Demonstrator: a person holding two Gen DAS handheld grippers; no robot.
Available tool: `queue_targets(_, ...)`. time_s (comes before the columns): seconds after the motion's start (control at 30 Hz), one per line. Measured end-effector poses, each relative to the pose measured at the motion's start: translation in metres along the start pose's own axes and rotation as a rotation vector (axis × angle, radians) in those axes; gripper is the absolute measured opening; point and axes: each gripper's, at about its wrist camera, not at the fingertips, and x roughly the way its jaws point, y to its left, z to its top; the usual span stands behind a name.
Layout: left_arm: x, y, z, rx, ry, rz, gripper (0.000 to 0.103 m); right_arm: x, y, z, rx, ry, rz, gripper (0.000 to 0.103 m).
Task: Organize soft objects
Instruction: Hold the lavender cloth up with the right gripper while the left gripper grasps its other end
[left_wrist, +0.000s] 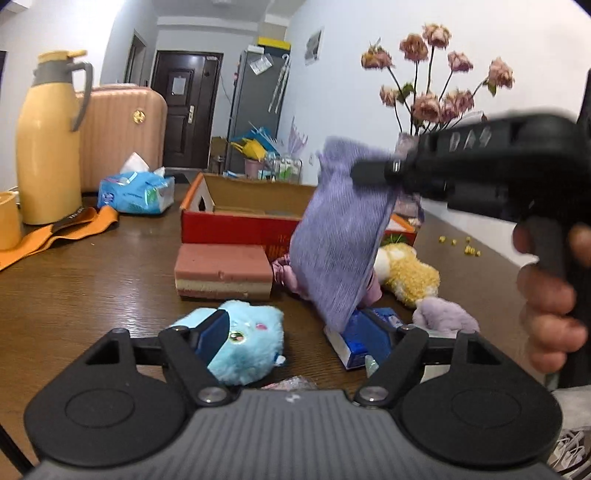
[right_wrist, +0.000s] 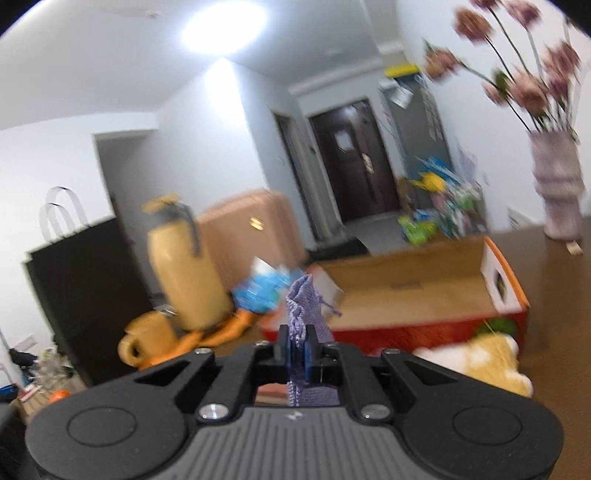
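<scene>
Left wrist: low, close, facing box (left_wrist: 243, 206). Right wrist: higher, angled at box (right_wrist: 406, 295). Shared: box, door.

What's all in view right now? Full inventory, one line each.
purple knit cloth: 1, hanging from right gripper above table
open box: 1, red/orange, mid table
blue plush: 1, near edge
yellow plush: 1, by box
lilac plush: 1, near right
sponge block: 1, pink
tissue pack: 1, blue
thermos: 1, yellow, left
flower vase: 1, far right
left gripper: open
right gripper: shut on cloth
</scene>
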Motion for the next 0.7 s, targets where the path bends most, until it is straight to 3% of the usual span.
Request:
queue_targets(0.13, -0.044, 0.009, -0.003, -0.004, -0.063, -0.014, 0.085, -0.034, 0.033, 0.007, -0.005, -0.053, 0.065, 0.006)
queue_targets(0.23, -0.075, 0.017, -0.018, 0.043, -0.091, -0.017, 0.088, -0.07, 0.045, -0.013, 0.054, -0.1, 0.087, 0.006)
queue_targets(0.3, -0.09, 0.022, -0.033, 0.047, -0.075, -0.028, 0.088, -0.088, 0.047, -0.041, 0.079, -0.1, 0.016, 0.006)
queue_targets(0.4, -0.097, 0.024, -0.054, 0.007, -0.012, -0.058, 0.088, -0.094, 0.041, -0.092, 0.121, 0.02, -0.085, 0.006)
queue_targets(0.5, -0.093, 0.02, -0.068, -0.013, 0.044, -0.049, 0.088, -0.102, 0.034, -0.127, 0.135, 0.079, -0.203, 0.009)
queue_targets(0.67, -0.086, 0.009, -0.069, -0.012, 0.04, -0.045, 0.088, -0.116, 0.03, -0.145, 0.128, 0.1, -0.289, 0.039)
queue_targets(0.7, -0.084, 0.007, -0.068, -0.015, 0.048, -0.052, 0.088, -0.121, 0.03, -0.143, 0.123, 0.078, -0.289, 0.058)
